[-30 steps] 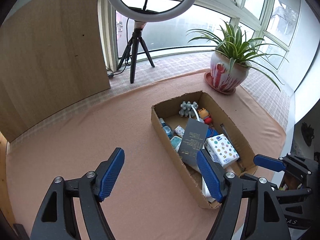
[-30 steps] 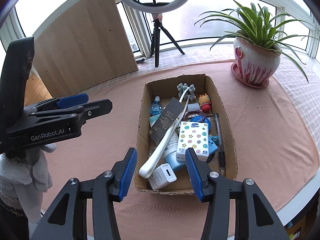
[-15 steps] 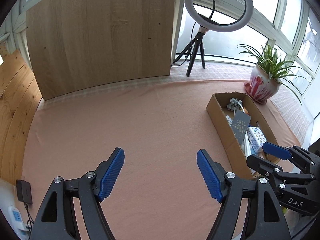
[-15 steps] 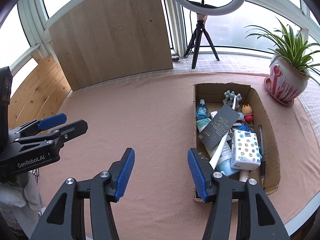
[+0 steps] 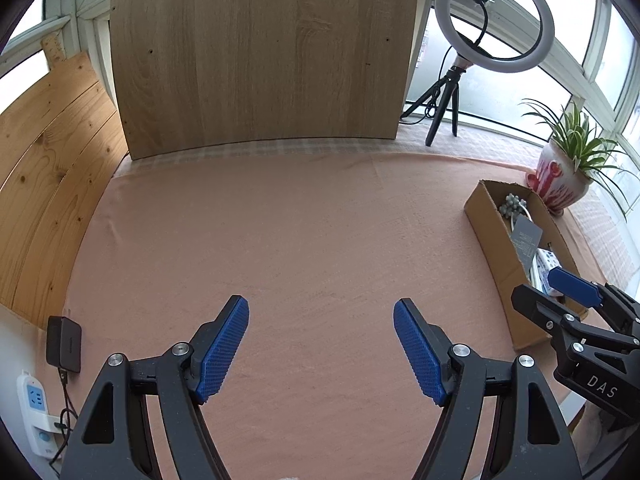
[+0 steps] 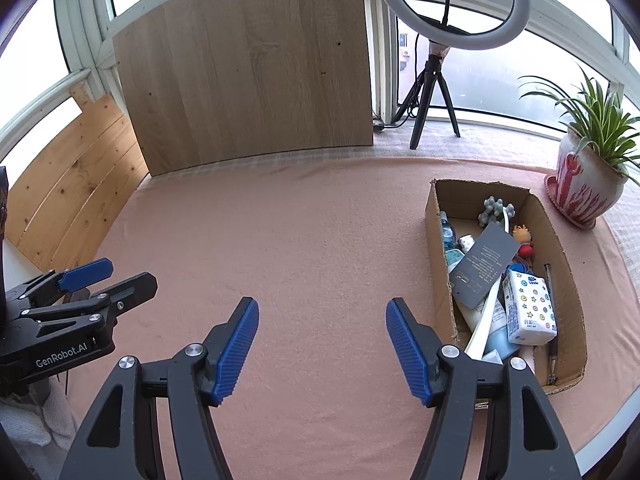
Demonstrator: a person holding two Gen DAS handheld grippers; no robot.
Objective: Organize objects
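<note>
A cardboard box (image 6: 436, 240) stands on the pink cloth at the right; it also shows in the left wrist view (image 5: 486, 232). It holds several small items: a white tissue pack (image 6: 528, 308), a dark grey card (image 6: 482, 272), a grey toy (image 6: 494, 210), bottles and a pen. My left gripper (image 5: 320, 344) is open and empty above bare cloth, left of the box. My right gripper (image 6: 322, 344) is open and empty, just left of the box's near corner. Each gripper shows in the other's view: the right one (image 5: 576, 312), the left one (image 6: 80, 292).
A potted plant (image 6: 588, 184) stands behind the box at the right. A ring light on a tripod (image 6: 436, 80) and a wooden board (image 6: 248, 72) stand at the back. A power adapter (image 5: 64, 344) and socket strip (image 5: 36, 412) lie at the left edge.
Both grippers have swung left and away from the box. The box went from centre view to the right side. Both stayed open and empty.
</note>
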